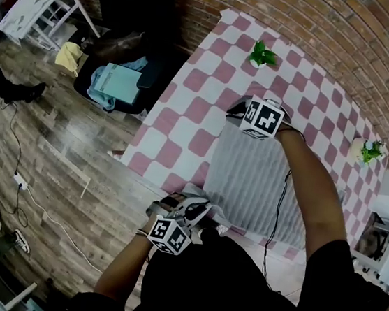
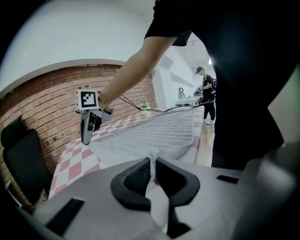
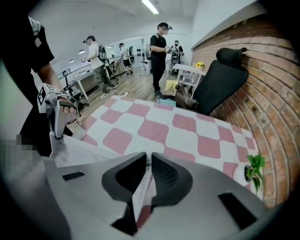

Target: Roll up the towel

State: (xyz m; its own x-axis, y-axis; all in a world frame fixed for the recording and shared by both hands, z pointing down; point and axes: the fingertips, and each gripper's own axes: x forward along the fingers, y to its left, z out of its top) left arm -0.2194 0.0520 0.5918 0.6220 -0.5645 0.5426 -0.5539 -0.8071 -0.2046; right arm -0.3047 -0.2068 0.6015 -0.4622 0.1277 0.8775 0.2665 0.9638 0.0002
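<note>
A grey ribbed towel (image 1: 254,187) lies flat on the pink-and-white checked table (image 1: 184,122). My left gripper (image 1: 198,211) is at the towel's near left corner, shut on a pinch of the cloth, which shows between its pads in the left gripper view (image 2: 153,164). My right gripper (image 1: 238,111) is at the far left corner, pointing steeply down. In the right gripper view (image 3: 148,161) a fold of towel is clamped between its pads. Each gripper shows in the other's view: the right gripper (image 2: 86,136) and the left gripper (image 3: 57,133).
Two small potted plants (image 1: 262,55) (image 1: 369,152) stand on the table by the brick wall (image 1: 350,36). A black chair (image 1: 124,72) with a teal item is left of the table, and a white side table (image 1: 41,2) farther left. People (image 3: 159,51) stand across the room.
</note>
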